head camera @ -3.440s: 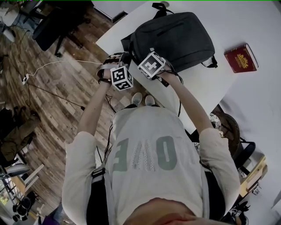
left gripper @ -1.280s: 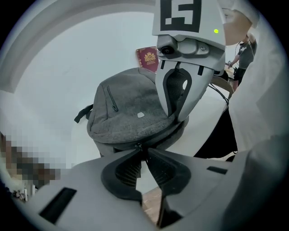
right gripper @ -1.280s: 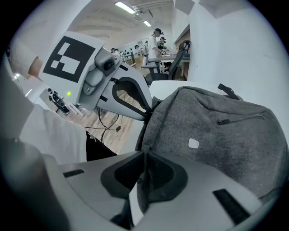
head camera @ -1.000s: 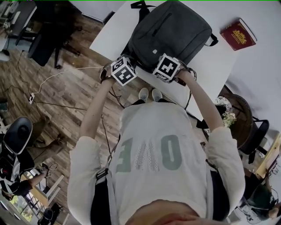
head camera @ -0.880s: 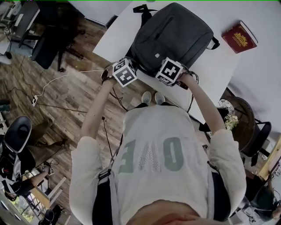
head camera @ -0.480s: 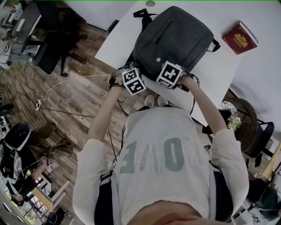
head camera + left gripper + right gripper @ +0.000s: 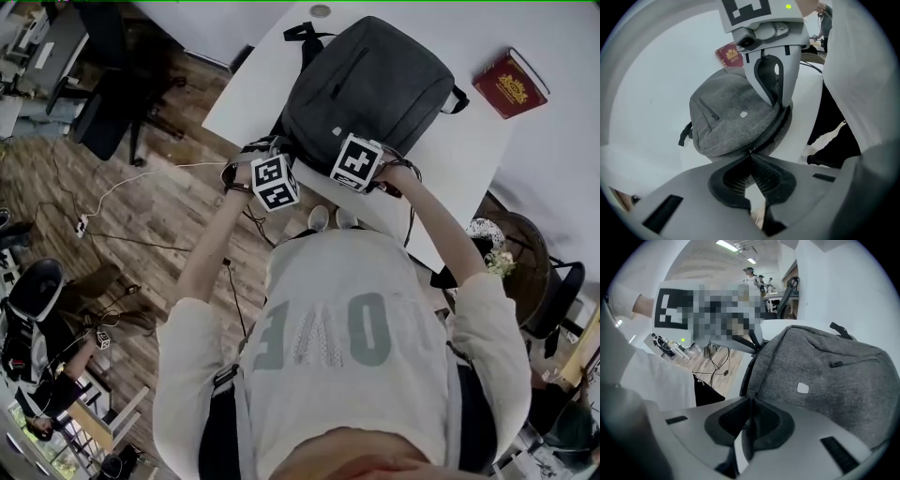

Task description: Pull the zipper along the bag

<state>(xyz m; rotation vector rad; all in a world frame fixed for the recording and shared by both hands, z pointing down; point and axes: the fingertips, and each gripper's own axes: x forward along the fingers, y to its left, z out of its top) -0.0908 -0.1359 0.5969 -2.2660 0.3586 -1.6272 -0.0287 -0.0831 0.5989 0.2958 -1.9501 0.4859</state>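
Observation:
A grey backpack (image 7: 375, 80) lies flat on the white table (image 7: 459, 159), its zipper seam (image 7: 774, 127) running round the near side. At the bag's near left corner my left gripper (image 7: 751, 153) is shut, with a small metal zipper pull (image 7: 752, 150) pinched at its tips. A short way to the right, my right gripper (image 7: 751, 398) is shut on the bag's edge beside the seam. In the head view their marker cubes (image 7: 275, 182) (image 7: 356, 162) sit side by side at the bag's near edge and hide the jaws.
A red book (image 7: 511, 82) lies on the table right of the bag. The table's front edge (image 7: 281, 178) runs just under both grippers, with wooden floor, cables and office chairs (image 7: 103, 103) to the left. A round dark stool (image 7: 525, 262) stands at the right.
My left gripper has shifted along the bag's near edge, toward the right gripper and toward me. The right gripper has kept its place on the bag.

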